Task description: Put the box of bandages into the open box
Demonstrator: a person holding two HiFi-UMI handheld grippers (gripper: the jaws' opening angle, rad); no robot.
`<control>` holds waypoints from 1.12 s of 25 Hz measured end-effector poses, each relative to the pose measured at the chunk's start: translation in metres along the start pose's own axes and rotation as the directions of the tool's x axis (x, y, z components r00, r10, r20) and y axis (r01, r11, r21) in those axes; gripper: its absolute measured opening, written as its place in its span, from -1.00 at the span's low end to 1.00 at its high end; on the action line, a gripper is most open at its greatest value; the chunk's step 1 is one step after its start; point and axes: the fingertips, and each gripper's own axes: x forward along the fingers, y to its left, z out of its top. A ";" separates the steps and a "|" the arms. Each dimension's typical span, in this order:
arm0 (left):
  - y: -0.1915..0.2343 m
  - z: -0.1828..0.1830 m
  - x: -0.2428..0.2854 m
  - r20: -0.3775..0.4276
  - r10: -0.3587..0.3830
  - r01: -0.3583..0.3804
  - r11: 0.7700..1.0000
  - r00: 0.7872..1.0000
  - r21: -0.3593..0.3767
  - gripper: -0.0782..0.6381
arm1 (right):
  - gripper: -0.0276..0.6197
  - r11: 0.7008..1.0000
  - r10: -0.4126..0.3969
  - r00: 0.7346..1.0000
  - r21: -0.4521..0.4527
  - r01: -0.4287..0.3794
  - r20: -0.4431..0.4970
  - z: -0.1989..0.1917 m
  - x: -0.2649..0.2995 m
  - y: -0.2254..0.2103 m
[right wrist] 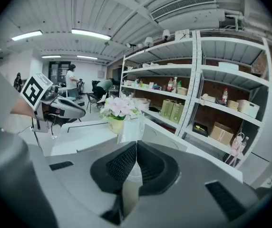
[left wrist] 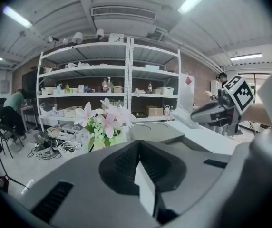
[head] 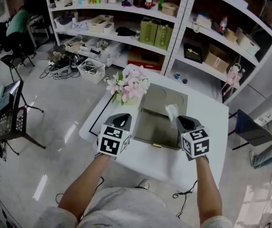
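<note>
Olive box (head: 151, 127) lies open on the table (head: 140, 158). At its right side the right gripper (head: 182, 122) clamps the pale bandage pack (head: 171, 112); the left gripper (head: 121, 120) is closed on nothing

Table (head: 140, 159) at centre, shelves (head: 174, 37) behind it; open box (head: 150, 127) on the table, its lid (head: 167, 96) folded back on the far side; flowers (head: 126, 85) on the table's far left corner, just beside the lid's left edge; left gripper (head: 121, 119) over the table, just left of the open box; right gripper (head: 181, 121) at its right rim, with the box of bandages (head: 171, 112) between the jaws, above that rim; basket of cables (head: 92, 69) on the floor before the shelves; seated person (head: 18, 23) at far left.
</note>
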 end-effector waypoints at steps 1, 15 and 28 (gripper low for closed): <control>0.001 -0.001 0.001 -0.004 0.008 -0.008 1.000 1.000 -0.002 -0.77 | -0.88 1.000 0.016 1.000 -0.006 -0.016 -0.010 -0.003 0.005 0.000; 0.006 -0.006 0.003 -0.038 0.088 -0.088 0.996 0.995 -0.009 -0.77 | -0.88 0.984 0.174 0.977 -0.012 -0.177 -0.121 -0.043 0.061 0.020; 0.012 -0.012 -0.010 -0.055 0.135 -0.136 0.991 0.989 -0.008 -0.77 | -0.88 0.968 0.232 0.948 -0.045 -0.247 -0.219 -0.075 0.091 0.047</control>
